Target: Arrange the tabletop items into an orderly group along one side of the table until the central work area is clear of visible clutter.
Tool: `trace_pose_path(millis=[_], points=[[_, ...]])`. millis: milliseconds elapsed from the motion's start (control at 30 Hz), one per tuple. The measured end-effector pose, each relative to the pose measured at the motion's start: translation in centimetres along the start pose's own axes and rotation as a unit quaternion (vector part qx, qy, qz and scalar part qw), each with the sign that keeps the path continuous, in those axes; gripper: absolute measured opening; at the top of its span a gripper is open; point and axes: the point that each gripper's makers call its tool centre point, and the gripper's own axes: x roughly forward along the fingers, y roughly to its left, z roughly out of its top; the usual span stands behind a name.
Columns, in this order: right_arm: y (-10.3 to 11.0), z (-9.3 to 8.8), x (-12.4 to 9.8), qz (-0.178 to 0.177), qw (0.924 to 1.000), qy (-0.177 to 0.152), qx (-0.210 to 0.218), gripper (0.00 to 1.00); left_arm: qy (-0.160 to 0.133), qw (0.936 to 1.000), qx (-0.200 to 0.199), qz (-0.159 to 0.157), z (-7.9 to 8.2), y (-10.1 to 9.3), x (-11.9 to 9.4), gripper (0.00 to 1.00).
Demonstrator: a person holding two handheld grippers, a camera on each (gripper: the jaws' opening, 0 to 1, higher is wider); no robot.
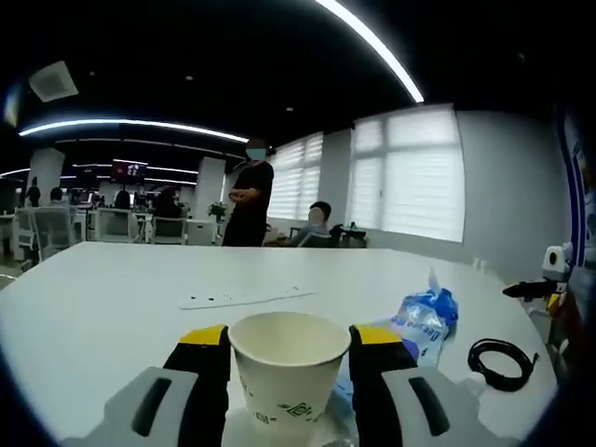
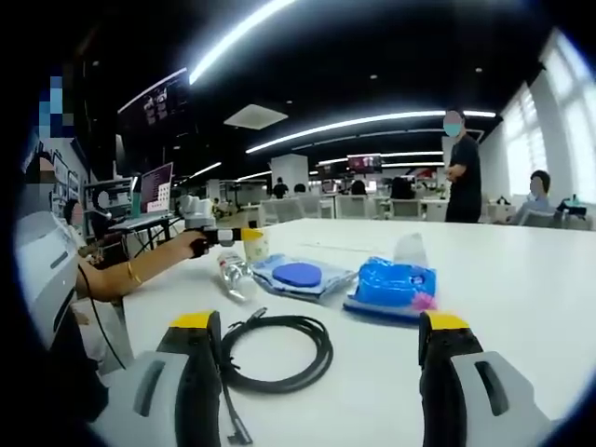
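- The left claw (image 1: 289, 358) is gripping a white paper cup (image 1: 289, 372), with one yellow-tipped jaw pressing on each side of it.
- The cup is standing upright on the white counter (image 1: 112, 298), right at the near edge in the left gripper view.
- A blue and clear plastic bag (image 1: 424, 321) is lying just beside the cup, on its right.
- A black cable (image 1: 501, 361) is sitting in a coil a bit further right on the counter.
- A long white power strip (image 1: 244, 298) is lying flat further back, near the middle of the counter.
- The right claw (image 2: 321, 368) is hanging wide apart over the counter and is gripping nothing.
- In the right gripper view the coiled cable (image 2: 275, 349) is lying between its jaws, closer to the left one.
- Behind the cable, a blue packet (image 2: 391, 284) and a clear wrapper with a blue round thing (image 2: 298, 275) are lying side by side.
- A clear bottle (image 2: 233, 275) is lying on its side next to them.
- The other claw (image 2: 219, 236) is coming in from the left there, maybe gripping the cup, though it is too small to be sure.
- People are standing and sitting far back in the room.
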Motion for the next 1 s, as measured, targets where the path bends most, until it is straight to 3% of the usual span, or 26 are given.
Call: trace_pose_path(millis=[1000], points=[[0.12,-0.03,-0.03,0.004,1.0000,0.000,0.002,0.84,0.025,0.9988,0.039,0.016,-0.73,0.41,-0.80,0.55]])
